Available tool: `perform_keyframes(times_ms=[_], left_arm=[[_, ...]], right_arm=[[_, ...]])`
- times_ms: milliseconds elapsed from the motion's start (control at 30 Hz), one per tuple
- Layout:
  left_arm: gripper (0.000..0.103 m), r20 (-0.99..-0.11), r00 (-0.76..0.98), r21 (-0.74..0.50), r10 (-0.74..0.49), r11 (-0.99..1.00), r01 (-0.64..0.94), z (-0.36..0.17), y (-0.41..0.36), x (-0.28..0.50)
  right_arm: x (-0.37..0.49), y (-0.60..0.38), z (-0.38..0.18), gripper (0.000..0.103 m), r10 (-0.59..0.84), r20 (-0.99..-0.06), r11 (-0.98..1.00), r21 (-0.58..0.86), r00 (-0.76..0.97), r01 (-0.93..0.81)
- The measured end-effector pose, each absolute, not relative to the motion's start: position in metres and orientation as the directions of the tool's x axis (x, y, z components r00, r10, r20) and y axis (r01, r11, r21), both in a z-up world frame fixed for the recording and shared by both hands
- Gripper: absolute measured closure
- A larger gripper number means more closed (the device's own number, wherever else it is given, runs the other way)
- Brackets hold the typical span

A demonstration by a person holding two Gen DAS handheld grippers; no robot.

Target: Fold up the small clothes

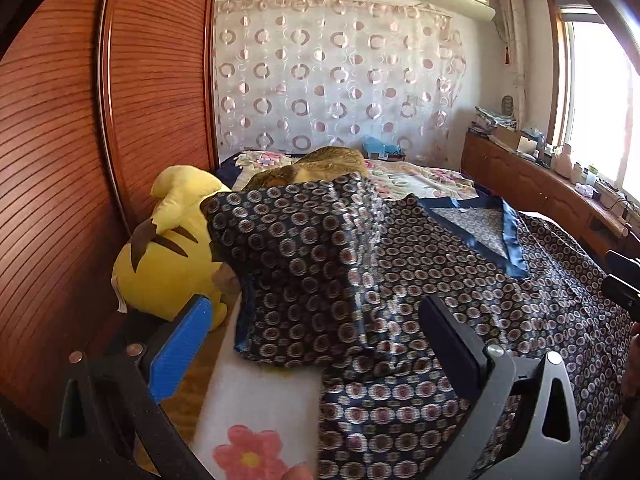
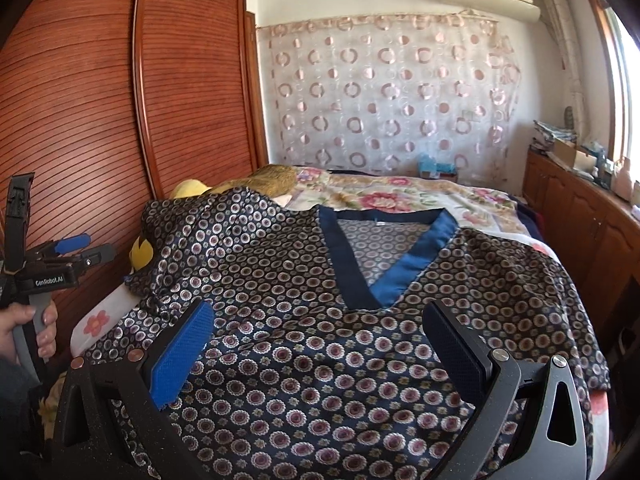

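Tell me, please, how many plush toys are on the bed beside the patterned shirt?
1: a yellow plush toy lies at the bed's left edge against the wooden wardrobe, partly covered by the navy patterned shirt sleeve. Others may be hidden under the fabric.

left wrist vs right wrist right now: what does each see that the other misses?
Left wrist only: the whole back of the yellow plush toy with its brown stripes, and the shirt's left sleeve draped up against it.

Right wrist only: the left gripper from outside, open and empty, gripped by a hand, plus the full V-neck collar.

Both: the patterned navy shirt spread on the bed, the wardrobe, the circle curtain. The right gripper is open over the shirt.
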State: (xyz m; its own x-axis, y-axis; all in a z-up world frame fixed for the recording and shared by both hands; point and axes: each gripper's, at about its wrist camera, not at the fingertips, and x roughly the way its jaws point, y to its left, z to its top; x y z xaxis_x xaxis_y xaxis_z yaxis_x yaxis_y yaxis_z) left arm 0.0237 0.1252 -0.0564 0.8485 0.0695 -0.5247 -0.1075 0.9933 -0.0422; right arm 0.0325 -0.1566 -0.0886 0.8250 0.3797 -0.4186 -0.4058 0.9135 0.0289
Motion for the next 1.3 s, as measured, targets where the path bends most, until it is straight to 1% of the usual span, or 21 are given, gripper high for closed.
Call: perform_keyframes(times_ms=[67, 133, 200, 267, 333, 467, 533, 633, 700, 767, 800, 867, 900, 933, 967, 1000, 1167, 1233, 1300], left_arm=[[0.001, -0.539, 0.839, -0.041, 0.077, 0.992, -0.117, -0.064, 0.139, 0.028], [0.007, -0.565, 0.822, -0.033, 0.077, 0.993, -0.116, -0.072, 0.151, 0.036], [0.011, -0.585, 0.807, -0.024, 0.081, 0.993, -0.117, -0.078, 0.161, 0.044], [0.014, -0.607, 0.792, -0.039, 0.057, 0.994, -0.101, -0.086, 0.171, 0.055], [0.021, -0.644, 0.765, -0.061, 0.026, 0.995, -0.085, -0.094, 0.179, 0.067], [0.026, -0.702, 0.712, -0.083, -0.015, 0.995, -0.061, -0.112, 0.185, 0.088], [0.036, -0.735, 0.678, -0.092, -0.022, 0.993, -0.068, -0.122, 0.188, 0.096], [0.043, -0.76, 0.65, -0.102, -0.03, 0.992, -0.073, -0.129, 0.188, 0.099], [0.046, -0.764, 0.645, -0.11, -0.038, 0.991, -0.072, -0.131, 0.188, 0.097], [0.052, -0.764, 0.644, -0.109, -0.044, 0.992, -0.062, -0.129, 0.186, 0.094], [0.056, -0.763, 0.646, -0.099, -0.038, 0.993, -0.058, -0.128, 0.183, 0.092], [0.058, -0.758, 0.652, -0.07, -0.015, 0.996, -0.058, -0.127, 0.18, 0.089], [0.065, -0.755, 0.656, -0.057, 0.001, 0.996, -0.066, -0.126, 0.18, 0.086], [0.076, -0.752, 0.659, -0.036, 0.021, 0.997, -0.074, -0.125, 0.183, 0.085], [0.082, -0.751, 0.66, -0.025, 0.024, 0.998, -0.066, -0.123, 0.18, 0.083], [0.086, -0.753, 0.658, -0.025, 0.015, 0.998, -0.051, -0.124, 0.179, 0.081], [0.096, -0.745, 0.666, 0.041, 0.047, 0.999, -0.025, -0.122, 0.164, 0.073], [0.098, -0.733, 0.68, 0.017, 0.019, 1.0, -0.01, -0.116, 0.161, 0.072], [0.098, -0.702, 0.712, -0.018, -0.015, 1.0, 0.004, -0.102, 0.158, 0.07]], right_arm=[[0.037, -0.155, -0.087, 0.0, 0.385, -0.429, 0.908, 0.018, 0.817, -0.418], [0.043, -0.156, -0.086, 0.0, 0.396, -0.442, 0.901, 0.017, 0.805, -0.434], [0.048, -0.155, -0.085, 0.0, 0.403, -0.451, 0.895, 0.011, 0.796, -0.447], [0.049, -0.151, -0.084, 0.0, 0.412, -0.458, 0.887, 0.001, 0.788, -0.463], [0.054, -0.149, -0.083, 0.0, 0.419, -0.469, 0.878, -0.01, 0.777, -0.479], [0.064, -0.147, -0.08, 0.0, 0.424, -0.489, 0.865, -0.029, 0.762, -0.501], [0.067, -0.148, -0.077, 0.0, 0.423, -0.493, 0.862, -0.039, 0.76, -0.505], [0.069, -0.147, -0.074, 0.0, 0.431, -0.492, 0.857, -0.039, 0.756, -0.514], [0.071, -0.141, -0.076, 0.0, 0.437, -0.489, 0.854, -0.039, 0.755, -0.52], [0.071, -0.141, -0.077, 0.0, 0.438, -0.487, 0.852, -0.043, 0.755, -0.522], [0.07, -0.142, -0.077, 0.0, 0.439, -0.488, 0.852, -0.042, 0.755, -0.523], [0.073, -0.139, -0.081, 0.0, 0.439, -0.486, 0.853, -0.04, 0.756, -0.52], [0.073, -0.14, -0.081, 0.0, 0.438, -0.486, 0.854, -0.038, 0.756, -0.519], [0.073, -0.141, -0.082, 0.0, 0.437, -0.487, 0.855, -0.036, 0.756, -0.517], [0.075, -0.133, -0.085, 0.0, 0.435, -0.485, 0.856, -0.037, 0.759, -0.515], [0.075, -0.133, -0.086, 0.0, 0.436, -0.484, 0.857, -0.036, 0.759, -0.515], [0.074, -0.135, -0.091, 0.0, 0.432, -0.495, 0.857, -0.033, 0.753, -0.514], [0.075, -0.134, -0.094, 0.0, 0.433, -0.505, 0.856, -0.027, 0.746, -0.516], [0.076, -0.133, -0.096, 0.0, 0.437, -0.517, 0.853, -0.021, 0.736, -0.521]])
